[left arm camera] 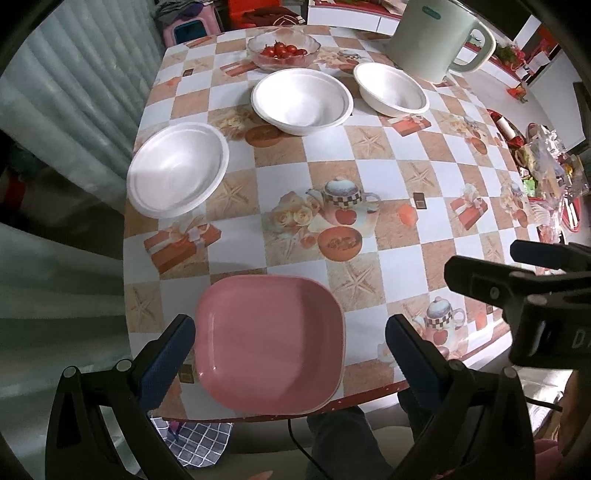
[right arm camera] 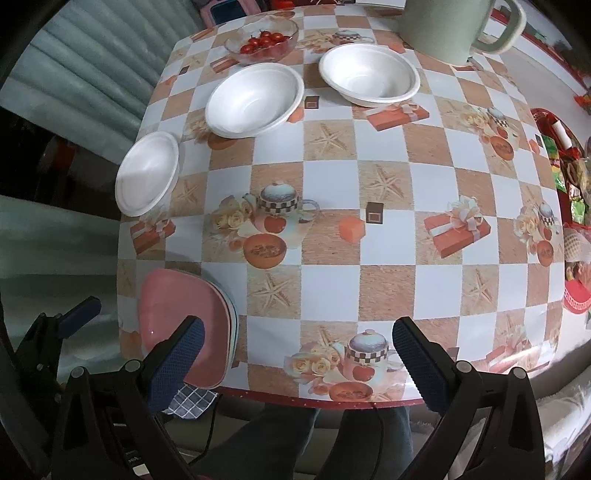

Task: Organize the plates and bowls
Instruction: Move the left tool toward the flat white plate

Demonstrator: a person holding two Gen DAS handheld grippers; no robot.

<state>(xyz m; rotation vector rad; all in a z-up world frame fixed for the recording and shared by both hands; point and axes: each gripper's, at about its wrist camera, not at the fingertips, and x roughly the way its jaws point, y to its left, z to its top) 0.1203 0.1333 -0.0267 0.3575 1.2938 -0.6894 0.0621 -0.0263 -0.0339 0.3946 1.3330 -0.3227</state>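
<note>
A pink square plate [left arm camera: 269,343] lies on a stack of plates at the table's near edge; it also shows in the right wrist view [right arm camera: 181,317] with pale rims under it. Three white foam bowls stand apart: one at the left edge [left arm camera: 177,168] [right arm camera: 147,173], one in the middle far part [left arm camera: 302,101] [right arm camera: 255,99], one at the far right [left arm camera: 391,88] [right arm camera: 369,74]. My left gripper [left arm camera: 290,343] is open, fingers either side of the pink plate, above it. My right gripper [right arm camera: 297,341] is open and empty over the near table edge, right of the plates.
A glass bowl of cherry tomatoes [left arm camera: 282,51] [right arm camera: 262,40] and a pale green kettle [left arm camera: 439,37] [right arm camera: 454,26] stand at the far side. Snack packets and red trays [left arm camera: 546,177] [right arm camera: 569,177] crowd the right edge. The table [left arm camera: 369,162] has a checkered cloth.
</note>
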